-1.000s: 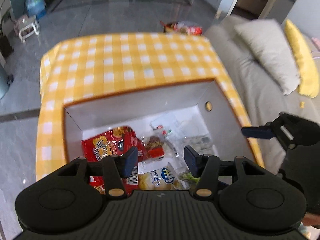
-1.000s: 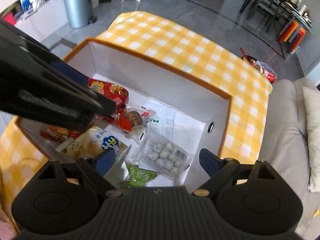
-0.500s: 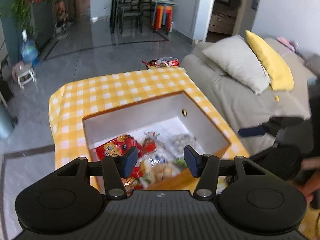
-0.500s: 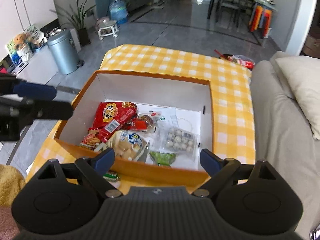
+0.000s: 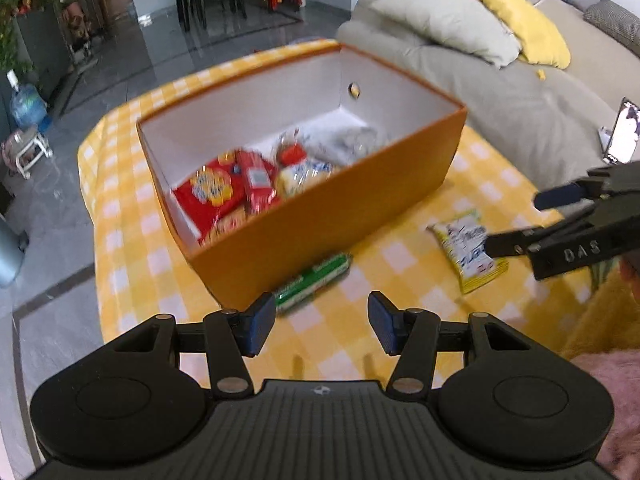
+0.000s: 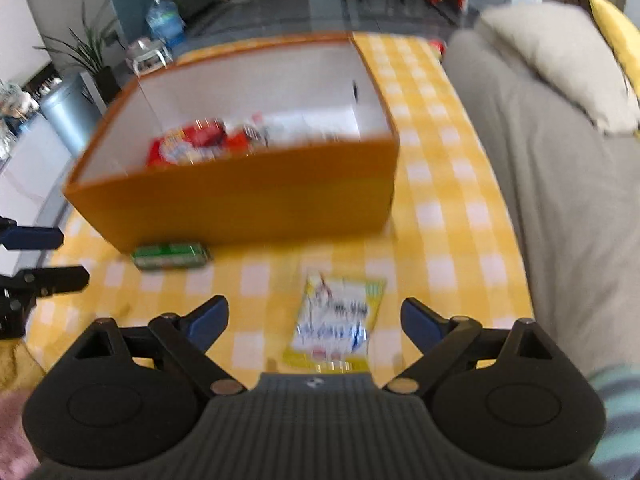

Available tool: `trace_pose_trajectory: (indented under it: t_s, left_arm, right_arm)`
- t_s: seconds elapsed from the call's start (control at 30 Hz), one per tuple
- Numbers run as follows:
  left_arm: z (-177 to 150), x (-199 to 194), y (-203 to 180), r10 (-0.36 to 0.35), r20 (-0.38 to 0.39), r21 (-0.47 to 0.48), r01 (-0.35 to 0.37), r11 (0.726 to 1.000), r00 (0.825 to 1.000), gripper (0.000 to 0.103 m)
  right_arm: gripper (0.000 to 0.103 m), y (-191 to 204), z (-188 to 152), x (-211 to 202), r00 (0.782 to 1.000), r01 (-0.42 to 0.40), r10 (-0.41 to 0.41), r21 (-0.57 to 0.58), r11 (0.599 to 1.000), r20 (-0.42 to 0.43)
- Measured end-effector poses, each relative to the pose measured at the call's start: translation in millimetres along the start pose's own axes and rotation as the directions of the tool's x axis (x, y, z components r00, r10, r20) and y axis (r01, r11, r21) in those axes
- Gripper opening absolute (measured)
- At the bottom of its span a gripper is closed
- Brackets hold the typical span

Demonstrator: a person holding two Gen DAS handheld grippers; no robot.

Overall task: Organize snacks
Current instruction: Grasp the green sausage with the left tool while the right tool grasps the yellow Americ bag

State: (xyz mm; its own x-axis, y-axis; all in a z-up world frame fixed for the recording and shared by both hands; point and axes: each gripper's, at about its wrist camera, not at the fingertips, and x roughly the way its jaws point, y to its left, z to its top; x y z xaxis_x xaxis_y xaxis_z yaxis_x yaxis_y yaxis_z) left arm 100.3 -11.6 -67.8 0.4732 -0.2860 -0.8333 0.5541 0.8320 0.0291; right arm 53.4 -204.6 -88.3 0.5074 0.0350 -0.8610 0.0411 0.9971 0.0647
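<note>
Snacks fill the orange box (image 5: 320, 216); two lie loose on the worktop (image 5: 400, 264). I hold left tongs (image 5: 322, 326) released near the green packet (image 5: 312, 284), right tongs (image 6: 314, 320) released over the yellow packet (image 6: 336, 316), positioned for pickup.

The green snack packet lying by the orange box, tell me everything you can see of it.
The long, narrow green snack packet looks like glossy plastic film with pale lettering too blurred to read. It lies flat on the yellow-and-white checked tablecloth, alongside the near wall of the orange cardboard box, close to or touching it. Neither hand-held gripper touches it.
</note>
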Motion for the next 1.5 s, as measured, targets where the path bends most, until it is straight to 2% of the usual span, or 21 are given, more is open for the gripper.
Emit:
trace_pose_trajectory:
  t_s: [0.13,0.27,0.4,0.5,0.73,0.9,1.03,1.1,1.17,1.27,1.37,1.5]
  left_arm:
    - [-5,22,12,-0.018,-0.042,-0.021,0.017,1.000,0.999,0.063]
    - [-8,50,25,-0.003,-0.108,-0.071,-0.005,0.997,0.994,0.063]
    - [-7,66,33,-0.033,-0.125,-0.137,0.015,0.991,0.992,0.063]
    - [-8,78,33,-0.006,-0.156,-0.130,-0.015,0.991,0.988,0.063]
    - [-5,85,28,-0.021,-0.162,-0.112,0.003,0.994,0.987,0.063]
    - [-4,81,25,-0.098,-0.189,-0.119,0.077,0.990,0.977,0.060]
    - [-9,74,13,-0.170,-0.226,-0.096,0.152,0.984,0.959,0.055]
    - [-11,69,3,-0.178,-0.226,-0.065,0.167,0.984,0.958,0.055]
    - [-9,65,-6,-0.154,-0.210,-0.021,0.153,0.988,0.965,0.055]
    - [-8,54,-17,-0.043,-0.134,0.093,0.056,0.994,0.990,0.056]
    - [0,58,-24,0.006,-0.120,0.213,0.020,0.977,0.993,0.061]
    - [5,73,-37,0.063,-0.126,0.345,-0.016,0.939,0.990,0.060]
  right_arm:
    - [0.090,-1,-12,18,0.999,0.030,-0.030,-0.035,0.999,-0.019]
    - [0.090,-7,-18,29,0.999,0.032,-0.033,-0.036,0.999,-0.033]
    - [0.090,-15,-17,38,0.998,0.026,-0.026,-0.011,1.000,-0.048]
    - [0.090,-18,-15,44,0.998,0.019,-0.018,0.013,1.000,-0.064]
    - [0.090,-17,-13,55,0.997,0.018,-0.017,0.004,1.000,-0.080]
    - [0.090,-17,-12,58,0.997,0.012,-0.012,0.006,1.000,-0.082]
    - [0.090,-16,-13,59,0.996,-0.002,0.003,0.004,1.000,-0.085]
    - [0.090,-16,-13,58,0.997,-0.006,0.006,0.004,1.000,-0.081]
    - [0.090,-17,-12,57,0.998,-0.007,0.008,0.007,1.000,-0.067]
    - [0.090,-18,-11,57,0.999,-0.005,0.005,0.002,1.000,-0.053]
    - [0.090,-16,-12,60,0.999,0.003,-0.003,-0.012,1.000,-0.054]
    - [0.089,-16,-13,62,0.998,0.017,-0.018,-0.025,1.000,-0.056]
